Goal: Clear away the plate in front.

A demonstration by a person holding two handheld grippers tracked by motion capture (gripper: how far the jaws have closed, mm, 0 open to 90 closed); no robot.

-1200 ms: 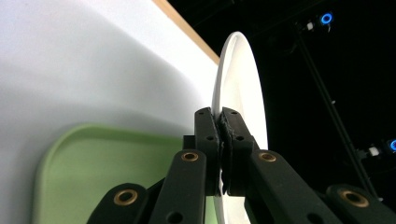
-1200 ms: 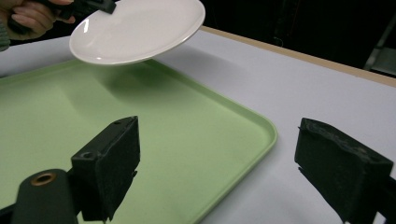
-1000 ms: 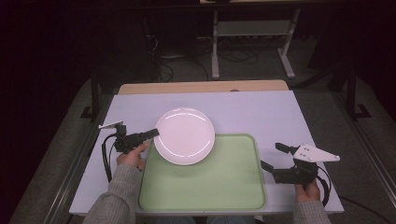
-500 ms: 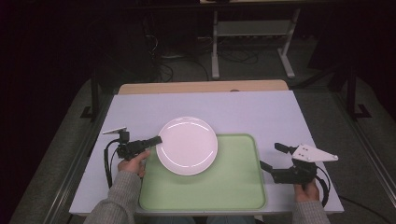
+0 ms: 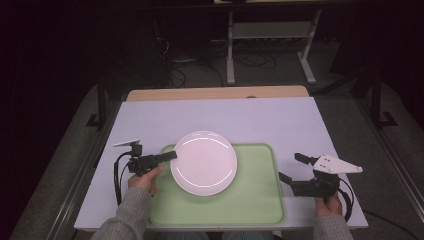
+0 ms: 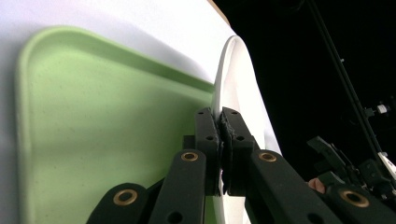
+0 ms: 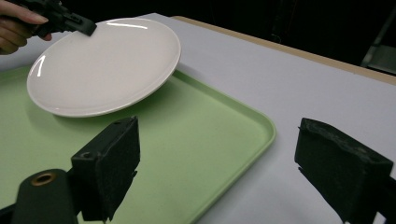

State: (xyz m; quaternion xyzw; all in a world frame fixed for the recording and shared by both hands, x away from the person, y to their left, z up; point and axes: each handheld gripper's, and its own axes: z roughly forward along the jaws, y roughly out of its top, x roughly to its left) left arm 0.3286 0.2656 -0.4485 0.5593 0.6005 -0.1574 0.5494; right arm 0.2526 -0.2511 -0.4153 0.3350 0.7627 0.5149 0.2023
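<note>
Holding my left hand-held gripper (image 5: 170,155) level, I have its jaws pinching the left rim of the white plate (image 5: 204,162), which sits tilted above the green tray (image 5: 255,200) on the table (image 5: 260,117). My right hand-held gripper (image 5: 292,169) rests beside the tray's right edge, jaws spread wide and holding nothing, with my hand (image 5: 326,202) low at the table's near edge.

Desk (image 5: 225,115) beyond tray (image 5: 255,200) is bare, open passage. Plate (image 5: 203,162) covers tray's far-left part; tray's near and right parts are free.
</note>
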